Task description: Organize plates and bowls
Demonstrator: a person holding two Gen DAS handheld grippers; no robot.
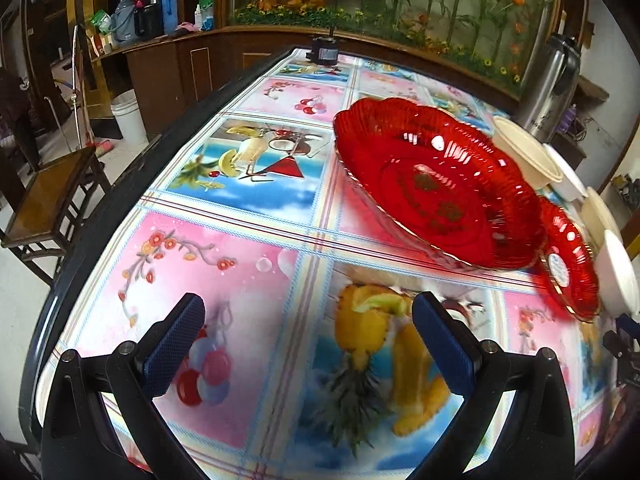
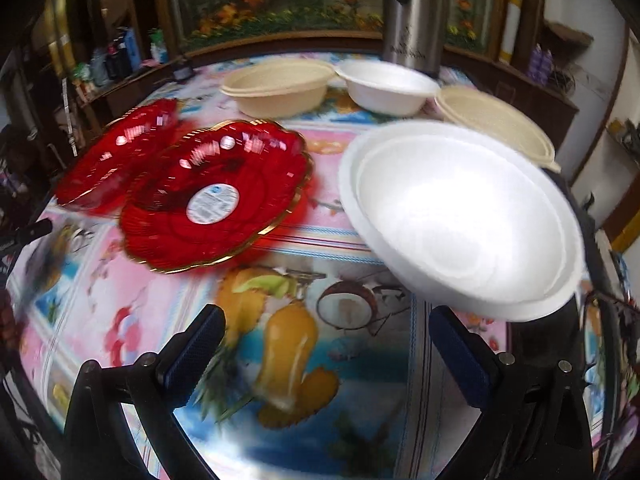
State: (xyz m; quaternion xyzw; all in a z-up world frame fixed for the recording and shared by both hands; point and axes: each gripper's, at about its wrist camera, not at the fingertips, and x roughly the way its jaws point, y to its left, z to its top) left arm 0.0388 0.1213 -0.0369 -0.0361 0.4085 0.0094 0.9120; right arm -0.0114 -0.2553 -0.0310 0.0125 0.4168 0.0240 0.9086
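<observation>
Two plates [image 2: 212, 196] are sitting side by side on the counter [image 2: 320, 360], left of the nearest bowl [image 2: 460, 220]. Three more bowls [image 2: 384, 86] are lining up behind, and a flask [image 2: 414, 12] is standing at the back.

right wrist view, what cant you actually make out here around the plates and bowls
- Label on the near red plate: print too small and blurred in the right wrist view.
- Steel flask: top cut off by the frame edge.
- Far beige bowl: its near side is hidden behind the near white bowl.
- Far red plate: partly hidden behind the near one, motion-blurred.
</observation>
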